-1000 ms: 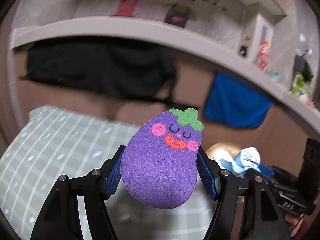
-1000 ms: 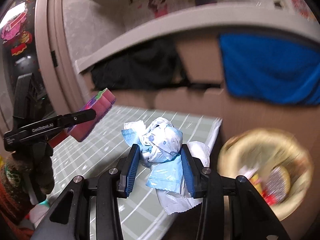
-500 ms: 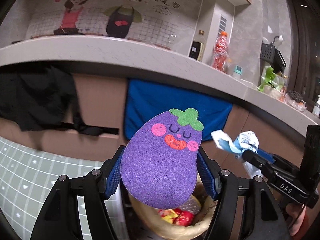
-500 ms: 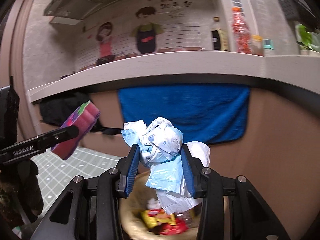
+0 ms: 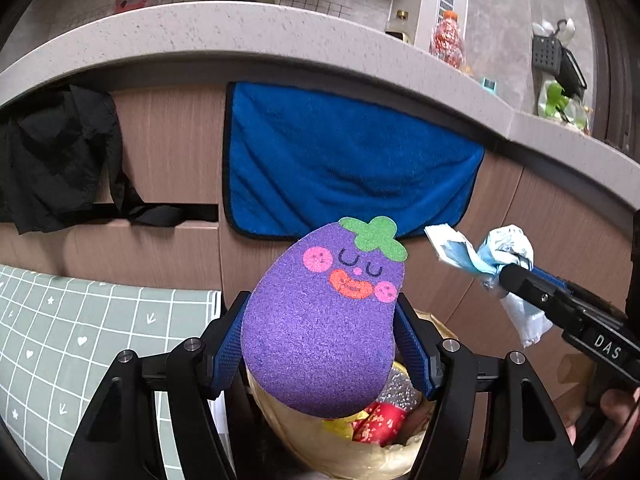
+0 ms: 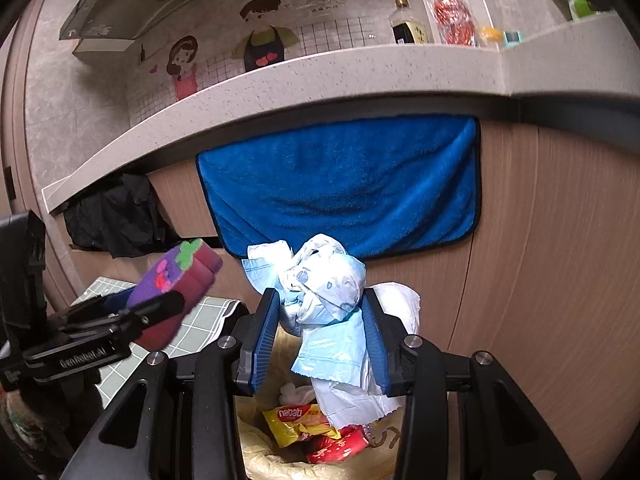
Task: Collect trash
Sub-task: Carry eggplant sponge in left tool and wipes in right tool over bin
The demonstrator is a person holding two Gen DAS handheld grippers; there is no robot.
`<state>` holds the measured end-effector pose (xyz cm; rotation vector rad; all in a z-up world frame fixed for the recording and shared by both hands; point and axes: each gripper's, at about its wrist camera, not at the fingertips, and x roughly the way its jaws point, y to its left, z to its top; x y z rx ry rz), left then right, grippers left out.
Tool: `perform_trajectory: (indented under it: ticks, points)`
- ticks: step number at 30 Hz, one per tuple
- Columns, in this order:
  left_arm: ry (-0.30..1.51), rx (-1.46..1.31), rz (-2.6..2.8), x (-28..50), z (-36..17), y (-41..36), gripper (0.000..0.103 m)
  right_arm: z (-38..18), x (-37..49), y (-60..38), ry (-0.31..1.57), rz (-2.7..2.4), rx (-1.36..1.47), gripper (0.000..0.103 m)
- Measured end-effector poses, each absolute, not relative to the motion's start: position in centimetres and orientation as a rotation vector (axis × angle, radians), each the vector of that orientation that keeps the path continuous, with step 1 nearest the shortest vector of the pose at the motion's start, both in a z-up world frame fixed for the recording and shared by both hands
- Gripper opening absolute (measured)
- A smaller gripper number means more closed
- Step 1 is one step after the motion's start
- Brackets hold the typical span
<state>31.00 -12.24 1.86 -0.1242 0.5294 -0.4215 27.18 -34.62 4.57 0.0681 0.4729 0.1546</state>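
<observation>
The left gripper (image 5: 320, 340) is clamping a purple eggplant-shaped sponge (image 5: 324, 316), its blue pads pressing on both sides of the sponge, which is standing upright with its smiling face toward the camera. The right gripper (image 6: 320, 320) is squeezing a crumpled wad of white and light-blue wrappers (image 6: 324, 284), with loose ends hanging down between the fingers. Both loads are hanging over an open bin lined with a yellowish bag (image 6: 264, 464), which is sitting low against the cabinet front; inside it are lying a yellow snack packet (image 6: 296, 420) and a red wrapper (image 6: 340, 444). From the left wrist view the sponge is covering most of the bin's mouth, and the right gripper is reaching in from the right edge with its wad. Behind the bin a blue towel (image 6: 344, 188) is hanging down the wooden cabinet front, and a black cloth (image 5: 56, 160) is draping from a drawer to its left. A green grid-patterned mat (image 5: 80, 340) is lying on a surface just left of the bin. Above, a speckled countertop (image 6: 320, 76) is carrying a dark bottle (image 6: 408, 28) and a red-orange bottle (image 6: 452, 12), and cartoon figures are decorating the tiled wall behind it.
</observation>
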Motion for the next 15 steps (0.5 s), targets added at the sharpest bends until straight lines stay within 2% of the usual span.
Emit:
perform_trajectory:
  ticks: [15]
  points:
    - [0.564, -0.108, -0.447, 32.1, -0.5, -13.6, 0.068, 1.9, 28.4, -35.6, 0.526, 0.142, 0.109, 0.038]
